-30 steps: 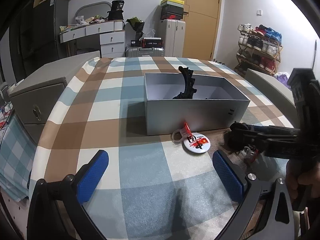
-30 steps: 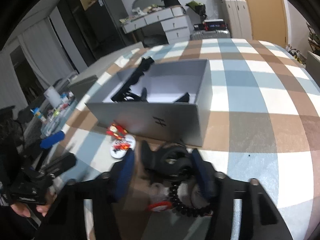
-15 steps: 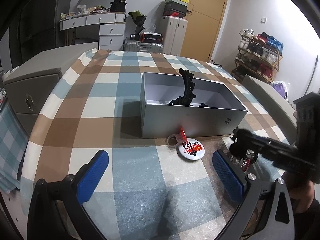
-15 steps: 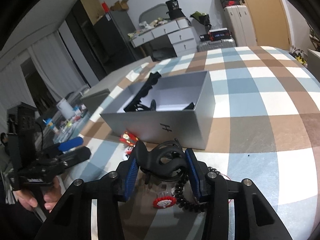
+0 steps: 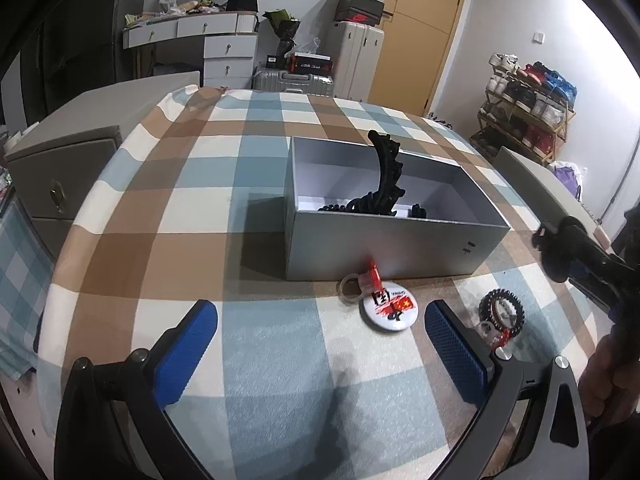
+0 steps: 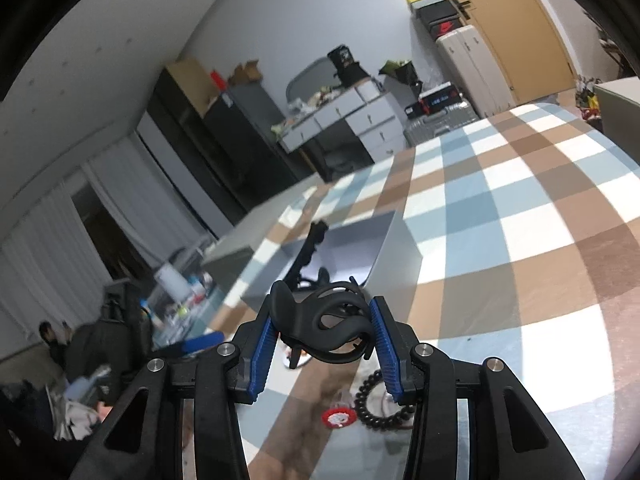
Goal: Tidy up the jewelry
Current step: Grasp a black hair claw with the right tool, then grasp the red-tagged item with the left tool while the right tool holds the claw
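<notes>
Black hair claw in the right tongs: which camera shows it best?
The right wrist view: the black hair claw sits sharp between the right tongs' blue pads. The left wrist view shows only a small dark shape at the tongs' tip.

Even indoor light, strong fisheye bending

Left wrist view is sharp, brightest at upper right; the grey box [image 5: 384,248] casts a soft shadow toward frame left on the checked cloth [image 5: 160,208]; right wrist view is smeared by motion blur, corners black; lower left dim.
</notes>
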`<state>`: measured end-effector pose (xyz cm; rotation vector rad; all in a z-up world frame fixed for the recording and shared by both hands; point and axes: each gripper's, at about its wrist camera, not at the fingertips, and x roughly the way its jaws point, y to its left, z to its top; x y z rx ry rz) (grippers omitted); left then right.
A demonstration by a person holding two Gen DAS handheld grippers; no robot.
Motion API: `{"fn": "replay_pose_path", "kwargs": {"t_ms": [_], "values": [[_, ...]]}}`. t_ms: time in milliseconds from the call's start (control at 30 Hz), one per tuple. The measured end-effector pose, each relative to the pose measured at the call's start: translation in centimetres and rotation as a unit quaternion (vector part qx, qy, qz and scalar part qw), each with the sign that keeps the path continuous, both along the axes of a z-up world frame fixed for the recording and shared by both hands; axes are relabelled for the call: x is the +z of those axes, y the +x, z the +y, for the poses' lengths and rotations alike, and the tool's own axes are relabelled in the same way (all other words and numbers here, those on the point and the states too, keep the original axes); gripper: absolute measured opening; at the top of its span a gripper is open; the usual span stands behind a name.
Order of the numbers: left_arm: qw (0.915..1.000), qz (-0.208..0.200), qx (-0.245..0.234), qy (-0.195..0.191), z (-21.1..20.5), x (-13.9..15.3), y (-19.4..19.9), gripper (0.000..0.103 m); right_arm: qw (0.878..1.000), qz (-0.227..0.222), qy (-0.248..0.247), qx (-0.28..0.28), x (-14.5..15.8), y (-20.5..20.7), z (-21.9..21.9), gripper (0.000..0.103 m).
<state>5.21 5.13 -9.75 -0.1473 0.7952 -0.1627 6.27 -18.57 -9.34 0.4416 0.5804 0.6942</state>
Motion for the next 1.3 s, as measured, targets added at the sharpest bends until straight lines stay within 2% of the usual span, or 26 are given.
{"fn": "replay_pose_path", "kwargs": {"t_ms": [133,300,367,533,633,800,967,1300], "values": [[0.9999,0.009,-0.009,-0.006,-0.3,-0.2,1.0,0.1,1.0,-0.004,-0.004,-0.013,0.2,-0.1,-0.9,0.044],[0.9986,0.032,-0.034,-0.025,-0.9,-0.6,2.1,0.089,1.0,0.0,-0.007,-0.014,-0.3,0.0,-1.1,0.044],[0.9979,0.042,-0.041,-0.025,-1.2,-0.9,2.6,0.08,1.0,0.0,-0.007,-0.012,-0.3,-0.1,-1.2,0.044],[0.9951,0.061,-0.064,-0.044,-1.6,-1.3,3.1,0.066,1.0,0.001,-0.001,-0.015,-0.3,0.0,-1.5,0.044],[0.9943,0.068,-0.071,-0.042,-1.9,-1.4,3.1,0.05,1.0,0.003,-0.001,-0.02,-0.5,0.1,-1.7,0.044],[0.994,0.07,-0.073,-0.042,-2.0,-1.2,3.1,0.037,1.0,0.012,0.001,-0.023,-1.1,0.4,-2.0,0.044],[0.9938,0.069,-0.078,-0.039,-2.1,-1.2,3.2,0.014,1.0,0.018,0.0,-0.025,-1.4,0.6,-2.0,0.044],[0.9937,0.056,-0.089,-0.038,-2.3,-0.6,2.9,0.012,1.0,0.011,-0.009,-0.022,-0.9,0.2,-1.8,0.044]]}}
